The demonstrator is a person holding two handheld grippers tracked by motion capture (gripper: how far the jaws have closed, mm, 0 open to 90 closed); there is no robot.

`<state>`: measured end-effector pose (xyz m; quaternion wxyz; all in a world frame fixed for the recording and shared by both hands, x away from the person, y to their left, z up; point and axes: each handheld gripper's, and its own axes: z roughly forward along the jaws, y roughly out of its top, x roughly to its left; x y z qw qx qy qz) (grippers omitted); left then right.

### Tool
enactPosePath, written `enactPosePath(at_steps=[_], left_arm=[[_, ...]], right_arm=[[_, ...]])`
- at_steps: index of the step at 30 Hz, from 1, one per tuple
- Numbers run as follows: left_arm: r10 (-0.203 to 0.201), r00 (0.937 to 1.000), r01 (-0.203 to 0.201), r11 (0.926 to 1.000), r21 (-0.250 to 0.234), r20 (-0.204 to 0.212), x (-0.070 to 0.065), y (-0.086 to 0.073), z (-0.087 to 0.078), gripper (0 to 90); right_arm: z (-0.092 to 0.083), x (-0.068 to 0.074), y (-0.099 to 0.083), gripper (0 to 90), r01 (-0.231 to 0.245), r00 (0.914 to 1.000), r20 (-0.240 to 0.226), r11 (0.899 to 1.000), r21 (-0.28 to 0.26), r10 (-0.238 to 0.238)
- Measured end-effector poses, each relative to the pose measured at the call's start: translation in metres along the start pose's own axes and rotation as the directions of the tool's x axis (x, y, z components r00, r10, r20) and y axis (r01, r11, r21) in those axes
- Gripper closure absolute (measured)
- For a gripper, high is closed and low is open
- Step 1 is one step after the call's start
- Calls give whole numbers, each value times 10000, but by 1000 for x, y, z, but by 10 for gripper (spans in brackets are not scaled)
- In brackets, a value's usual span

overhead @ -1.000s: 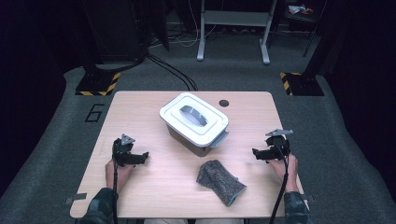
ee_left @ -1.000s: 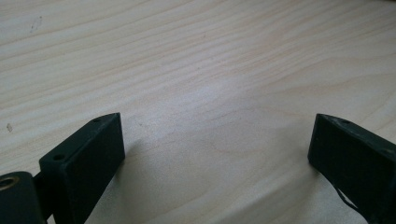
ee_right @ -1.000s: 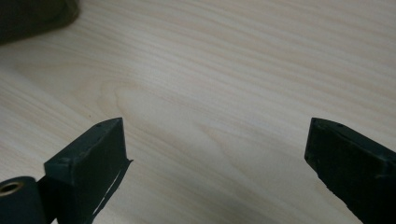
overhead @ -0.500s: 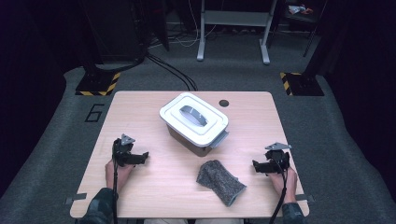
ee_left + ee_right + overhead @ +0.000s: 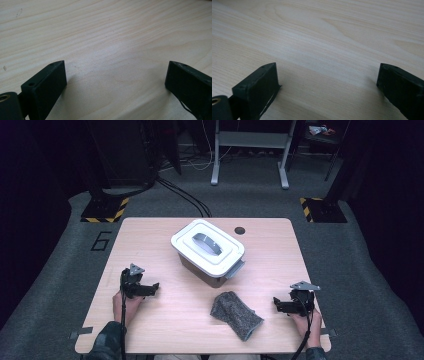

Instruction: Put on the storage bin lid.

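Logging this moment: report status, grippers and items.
Left gripper open, right gripper open, both empty on table. Cloth nearest right gripper, untouched. Box lidded. Nothing between.

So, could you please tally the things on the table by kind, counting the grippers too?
Boxes with a lid: 1, the white-lidded box.
Cloths: 1, the grey cloth.
Grippers: 2, the left gripper and the right gripper, both with jaws apart over bare wood.
Total: 4 on the table.

Right gripper (image 5: pixel 278 305) now lower, nearer the table's (image 5: pixel 165 320) front edge, beside the grey cloth (image 5: pixel 235 314).
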<state>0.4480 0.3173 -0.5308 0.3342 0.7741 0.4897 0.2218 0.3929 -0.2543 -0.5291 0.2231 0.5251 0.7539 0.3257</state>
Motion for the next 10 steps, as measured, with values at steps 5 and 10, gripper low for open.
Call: enactPosePath(at_steps=[5, 10], left_arm=[[-58, 10000, 58, 10000, -13, -19, 0, 0, 0, 33], [-45, 10000, 45, 10000, -25, -1, 0, 0, 0, 33]], right_arm=[[-1, -1, -1, 30, 135, 9999, -47, 9999, 32, -135], [-1, -1, -1, 30, 135, 9999, -49, 9999, 32, -135]])
